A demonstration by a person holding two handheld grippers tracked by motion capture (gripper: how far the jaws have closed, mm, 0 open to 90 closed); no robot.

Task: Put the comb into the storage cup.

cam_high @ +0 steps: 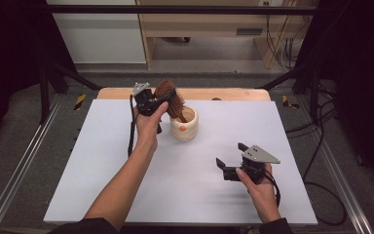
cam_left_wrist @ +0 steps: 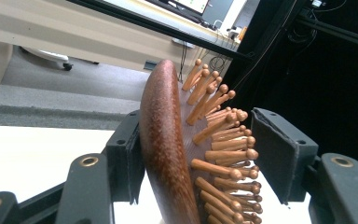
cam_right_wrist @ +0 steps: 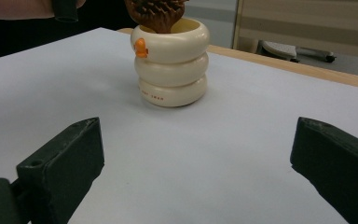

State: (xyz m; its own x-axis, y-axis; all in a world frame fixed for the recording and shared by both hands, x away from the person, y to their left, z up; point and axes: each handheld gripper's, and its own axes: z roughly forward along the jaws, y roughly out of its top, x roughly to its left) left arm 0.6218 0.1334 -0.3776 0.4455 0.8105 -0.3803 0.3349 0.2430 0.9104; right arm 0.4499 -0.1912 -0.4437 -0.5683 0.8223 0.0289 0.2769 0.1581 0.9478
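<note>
At the left of the high view, the left claw [cam_high: 157,103] was seen raised above the far part of the desk [cam_high: 126,161], held by a hand whose bare forearm reached in from the bottom edge. The wooden hairbrush [cam_high: 169,96] was held at its head by that claw. In the left gripper view, the smooth brown back of the brush [cam_left_wrist: 161,154] was pressed against one pad, while the round-tipped wooden bristles [cam_left_wrist: 219,154] pointed toward the other pad; whether the bristle tips touched that pad could not be told. The brush was tilted, and its handle was lowered into the cream ribbed cup [cam_high: 184,124], which stood upright on the white desk surface just right of the left hand. A small orange mark [cam_right_wrist: 141,47] was seen on the cup's [cam_right_wrist: 170,63] top ring in the right gripper view, with the brush [cam_right_wrist: 156,11] entering the cup from above.

Farther right and nearer the person, the right claw [cam_high: 230,163] was held low over the desk, well apart from the cup. Its jaws were spread wide, with nothing between them, and were pointed toward the cup.
</note>
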